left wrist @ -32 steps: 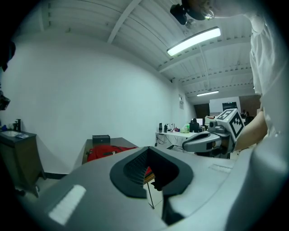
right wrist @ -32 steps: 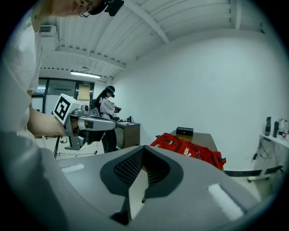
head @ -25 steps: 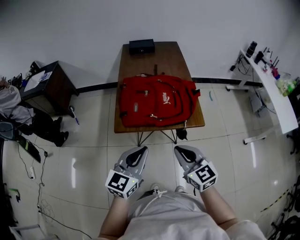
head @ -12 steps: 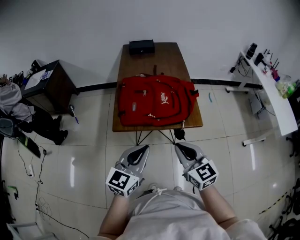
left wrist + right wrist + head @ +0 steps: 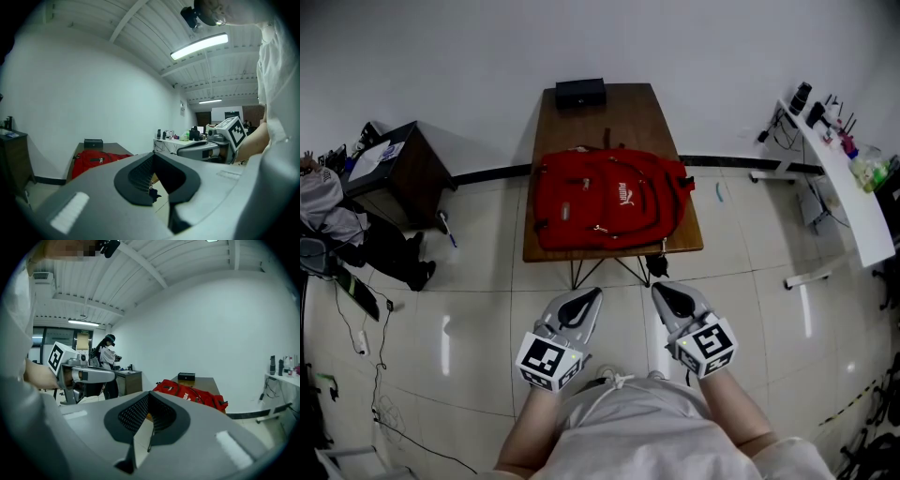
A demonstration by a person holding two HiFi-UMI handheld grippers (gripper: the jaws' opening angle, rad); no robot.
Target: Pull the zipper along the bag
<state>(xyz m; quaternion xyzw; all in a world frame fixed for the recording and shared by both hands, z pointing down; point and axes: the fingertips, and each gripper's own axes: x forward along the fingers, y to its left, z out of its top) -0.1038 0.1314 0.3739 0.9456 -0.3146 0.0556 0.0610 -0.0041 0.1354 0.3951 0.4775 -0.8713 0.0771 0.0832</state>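
A red backpack (image 5: 609, 202) lies flat on a brown wooden table (image 5: 614, 117), with its zipper lines running across the front. It also shows as the red backpack (image 5: 96, 159) in the left gripper view and the red backpack (image 5: 190, 392) in the right gripper view. My left gripper (image 5: 589, 298) and right gripper (image 5: 662, 292) hang side by side over the tiled floor, well short of the table's near edge. Both point toward the bag. The left gripper (image 5: 152, 180) and the right gripper (image 5: 147, 420) are shut with nothing between the pads.
A black box (image 5: 581, 92) sits at the table's far end. A dark strap (image 5: 657, 267) hangs at the table's front edge. A dark cabinet (image 5: 398, 173) stands at the left and a white desk (image 5: 848, 187) at the right. A person (image 5: 108, 362) stands in the background.
The left gripper has crept slightly forward toward the table. The table and bag sit a little higher in the head view. Both pairs of jaws look the same.
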